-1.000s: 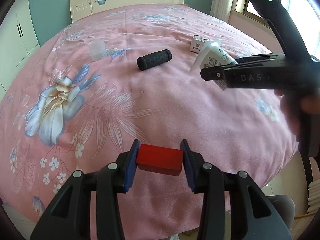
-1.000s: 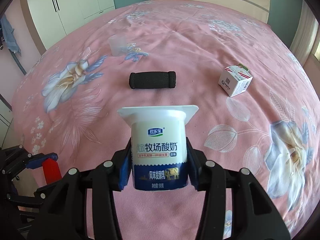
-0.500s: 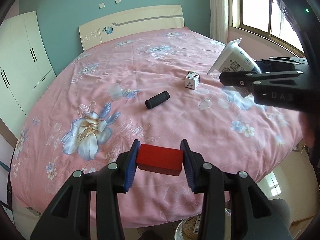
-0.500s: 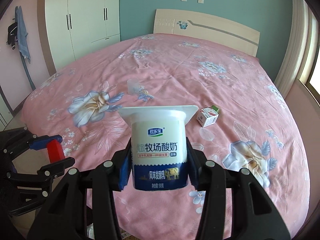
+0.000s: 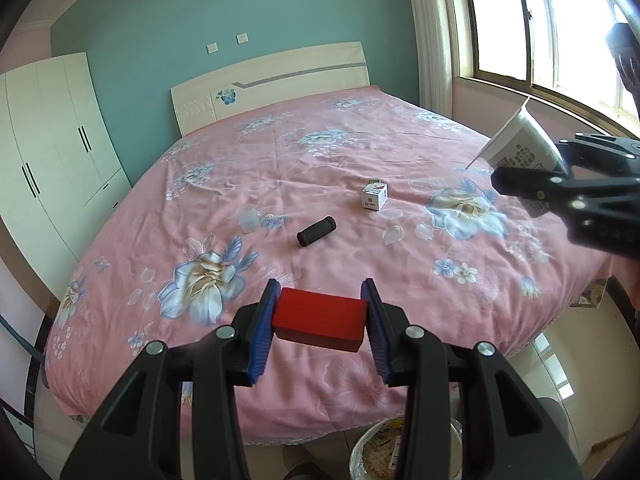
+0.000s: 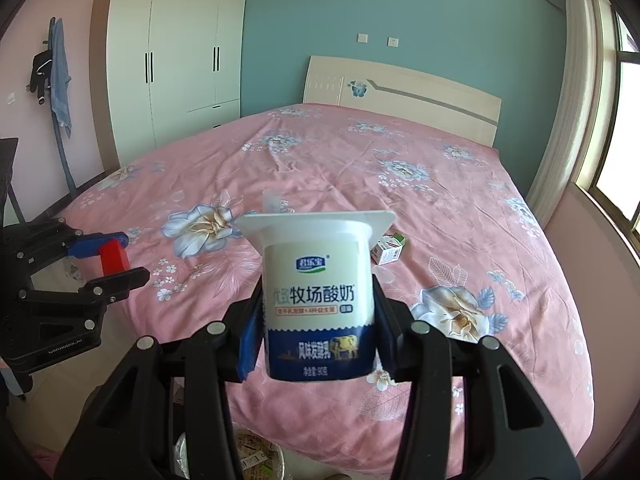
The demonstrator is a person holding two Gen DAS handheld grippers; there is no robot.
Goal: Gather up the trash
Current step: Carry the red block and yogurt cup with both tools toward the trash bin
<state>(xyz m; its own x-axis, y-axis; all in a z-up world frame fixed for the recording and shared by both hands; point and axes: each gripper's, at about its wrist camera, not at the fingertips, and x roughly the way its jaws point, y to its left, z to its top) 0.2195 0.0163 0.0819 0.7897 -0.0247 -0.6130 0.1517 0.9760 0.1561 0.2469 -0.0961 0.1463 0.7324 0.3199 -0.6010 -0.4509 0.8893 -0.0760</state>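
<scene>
My left gripper [image 5: 320,320] is shut on a red block [image 5: 319,318], held in the air off the bed's foot. My right gripper [image 6: 318,324] is shut on a white and blue yogurt cup [image 6: 318,300], upright. The cup also shows in the left wrist view [image 5: 520,148]. The left gripper with the red block shows in the right wrist view [image 6: 114,258]. A trash bin [image 5: 400,452] with a bag and wrappers stands on the floor below; its rim shows in the right wrist view [image 6: 256,454].
On the pink floral bed [image 5: 360,160] lie a black foam roll [image 5: 316,231], a small white carton [image 5: 375,197] and a clear plastic cup [image 5: 247,219]. White wardrobe [image 6: 172,60] at left, window [image 5: 560,32] at right.
Both grippers have pulled back and up from the bed, still holding the block and the cup. The bed looks farther away and the bin has come into view below.
</scene>
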